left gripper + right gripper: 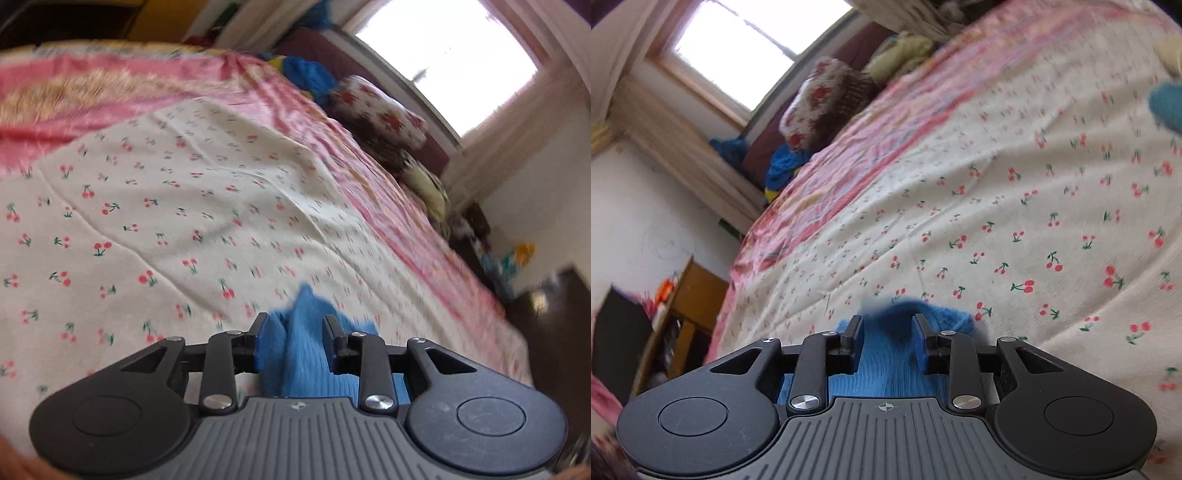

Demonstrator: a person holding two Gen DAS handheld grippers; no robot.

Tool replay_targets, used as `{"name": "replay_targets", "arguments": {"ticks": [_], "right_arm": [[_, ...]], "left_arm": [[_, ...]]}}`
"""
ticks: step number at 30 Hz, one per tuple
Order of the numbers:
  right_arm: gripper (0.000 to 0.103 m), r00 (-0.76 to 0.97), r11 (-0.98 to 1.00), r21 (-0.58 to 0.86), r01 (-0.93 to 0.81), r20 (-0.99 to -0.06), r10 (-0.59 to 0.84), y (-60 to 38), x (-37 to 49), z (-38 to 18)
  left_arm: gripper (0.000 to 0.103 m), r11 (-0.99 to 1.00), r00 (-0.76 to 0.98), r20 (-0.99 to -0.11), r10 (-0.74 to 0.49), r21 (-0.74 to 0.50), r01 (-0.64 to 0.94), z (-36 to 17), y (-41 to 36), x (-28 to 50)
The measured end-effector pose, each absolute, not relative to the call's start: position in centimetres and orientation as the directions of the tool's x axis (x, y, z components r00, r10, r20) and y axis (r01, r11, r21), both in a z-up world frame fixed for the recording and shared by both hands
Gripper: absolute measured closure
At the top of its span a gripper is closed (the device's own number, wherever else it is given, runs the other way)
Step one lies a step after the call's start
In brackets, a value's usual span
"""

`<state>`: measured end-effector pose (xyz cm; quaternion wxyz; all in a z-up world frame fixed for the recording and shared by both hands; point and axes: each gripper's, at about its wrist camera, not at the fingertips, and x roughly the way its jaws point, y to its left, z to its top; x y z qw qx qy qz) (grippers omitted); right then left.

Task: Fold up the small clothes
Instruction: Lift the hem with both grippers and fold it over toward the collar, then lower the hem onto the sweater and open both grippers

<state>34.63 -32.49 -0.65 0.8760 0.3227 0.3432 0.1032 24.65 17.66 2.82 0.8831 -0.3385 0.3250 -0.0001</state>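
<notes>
Two black two-finger grippers each clamp a bunch of bright blue fuzzy knit cloth above a bed. Seen from its own wrist camera, the left gripper (295,325) has its jaws closed in on the blue knit garment (303,350), which rises in a peak between the fingers and spills back under the gripper body. Whether the cloth hangs clear of the bed or touches it beneath the tool cannot be told.

Ahead of and below the left gripper spreads a cream cotton bedsheet printed with small red cherries (166,206). Beyond the sheet, farther forward and to the right, lies a glossy pink satin bedcover (258,85). Past that, forward-right of the fingers, a white cushion with red flowers (384,110) leans against a dark headboard, with a bright window (454,55) behind it.

From the right wrist view, the right gripper (886,325) is likewise clenched on the same blue material (882,362), a rounded fold of it bulging up between the fingers and more of it lying beneath the linkage. The cherry sheet (1015,206) fills the space ahead and to the right of this tool. At the far right edge, forward of the fingers, a blurred teal-blue fuzzy lump (1167,107) shows; what it belongs to is unclear. Forward-left stand the flowered cushion (816,107) and the window (761,40), and low to the left a wooden cabinet (690,306).
</notes>
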Motion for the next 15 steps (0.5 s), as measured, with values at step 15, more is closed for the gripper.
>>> {"name": "replay_targets", "arguments": {"ticks": [15], "right_arm": [[0.085,0.687,0.924,0.378,-0.055,-0.657,0.310,-29.1,29.2,-2.2]], "left_arm": [[0.070,0.920,0.668,-0.741,-0.064,-0.304,-0.248,-0.3,11.6,19.6]]}}
